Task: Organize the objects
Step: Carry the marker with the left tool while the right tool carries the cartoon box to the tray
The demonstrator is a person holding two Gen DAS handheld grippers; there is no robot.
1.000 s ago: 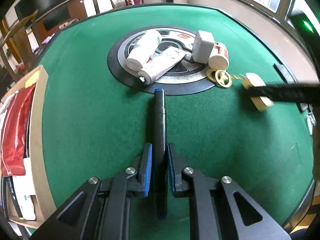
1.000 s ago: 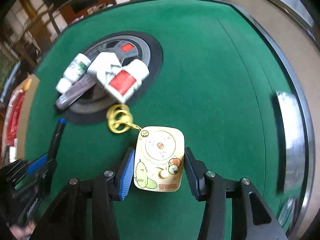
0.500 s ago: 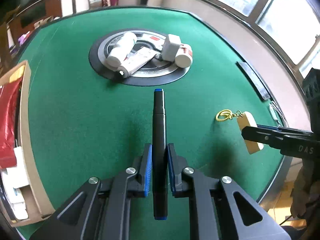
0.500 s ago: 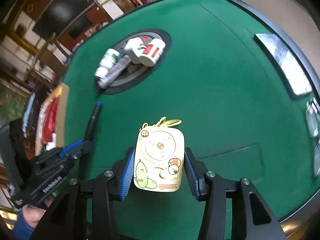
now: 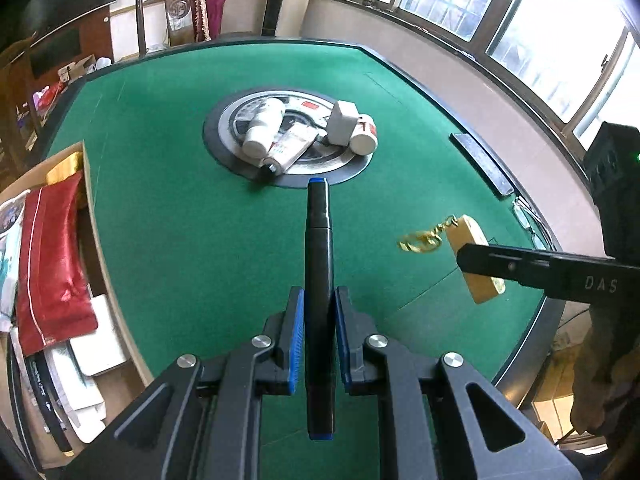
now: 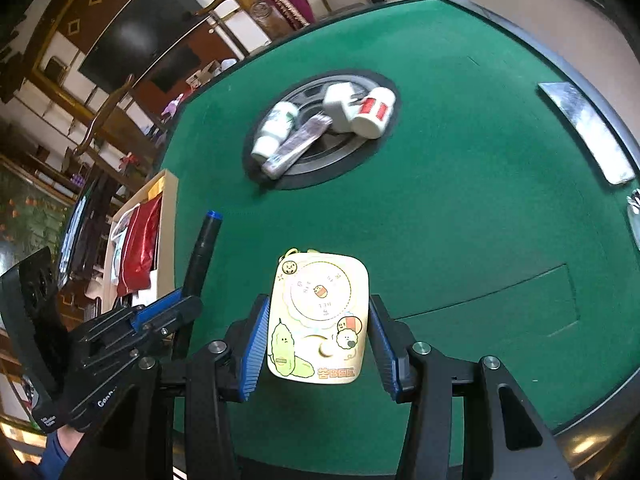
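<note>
Both grippers hang above the near part of the green felt table (image 5: pixel 168 184), where wide bare felt lies between them and the round centre disc (image 5: pixel 224 152) far ahead. The left gripper (image 5: pixel 319 322) is clenched on a black marker (image 5: pixel 319 264); the right gripper (image 6: pixel 318 332) grasps a cream keychain tag (image 6: pixel 318 316). Bottles (image 5: pixel 264 128) and a tube (image 5: pixel 290 148) crowd the disc. A cardboard box (image 5: pixel 90 208) lies at the left rim; windows (image 5: pixel 520 12) lie to the far right.

Wooden chair (image 5: pixel 160 8) stands behind the green table (image 5: pixel 160 184), dark screen (image 6: pixel 132 36) on the wall, windows (image 5: pixel 500 12) bright
</note>
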